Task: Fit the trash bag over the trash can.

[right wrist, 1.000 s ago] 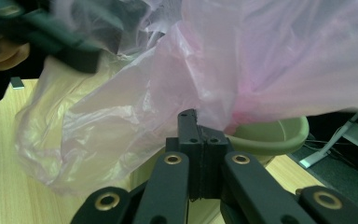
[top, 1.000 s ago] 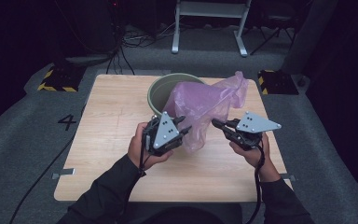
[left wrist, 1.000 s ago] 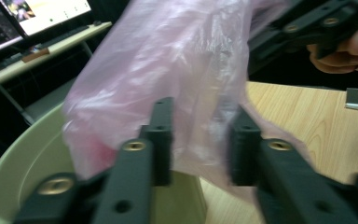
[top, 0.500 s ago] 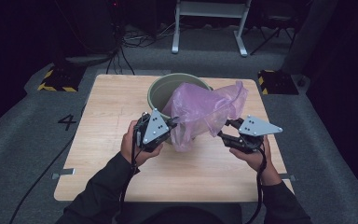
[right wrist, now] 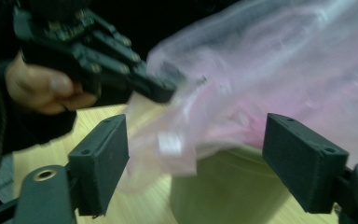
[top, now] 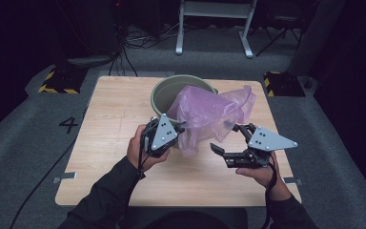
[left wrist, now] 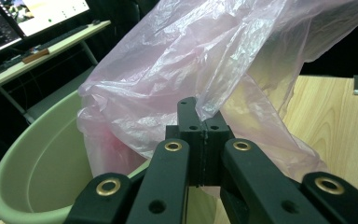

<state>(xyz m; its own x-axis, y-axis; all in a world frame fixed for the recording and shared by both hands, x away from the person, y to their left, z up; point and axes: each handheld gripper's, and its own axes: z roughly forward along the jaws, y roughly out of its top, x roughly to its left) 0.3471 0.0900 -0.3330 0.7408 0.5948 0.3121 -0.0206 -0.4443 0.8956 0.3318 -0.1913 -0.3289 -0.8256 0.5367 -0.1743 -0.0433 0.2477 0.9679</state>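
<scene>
A thin pink plastic bag (top: 208, 113) hangs out of a pale green bucket (top: 171, 90) toward the near side. My left gripper (top: 179, 127) is at the bucket's near rim, shut on a fold of the bag (left wrist: 191, 65); the pinch shows in the left gripper view (left wrist: 200, 128) above the bucket rim (left wrist: 32, 163). My right gripper (top: 225, 137) is open, just right of the hanging bag and apart from it. In the right gripper view its jaws (right wrist: 200, 158) stand wide, with the blurred bag (right wrist: 261, 79), the bucket (right wrist: 223, 191) and the left gripper (right wrist: 102, 51) beyond them.
The bucket stands at the back middle of a light wooden table (top: 109, 124). Grey floor with a painted 4 (top: 69, 125) surrounds the table. A metal stand (top: 214, 24) and cables lie beyond its far edge. A desk with monitors (left wrist: 32, 28) shows behind the bucket.
My right gripper has opened, let go of the bag and drawn back toward the near side. The bag has sagged lower over the bucket. The left gripper stays shut on it.
</scene>
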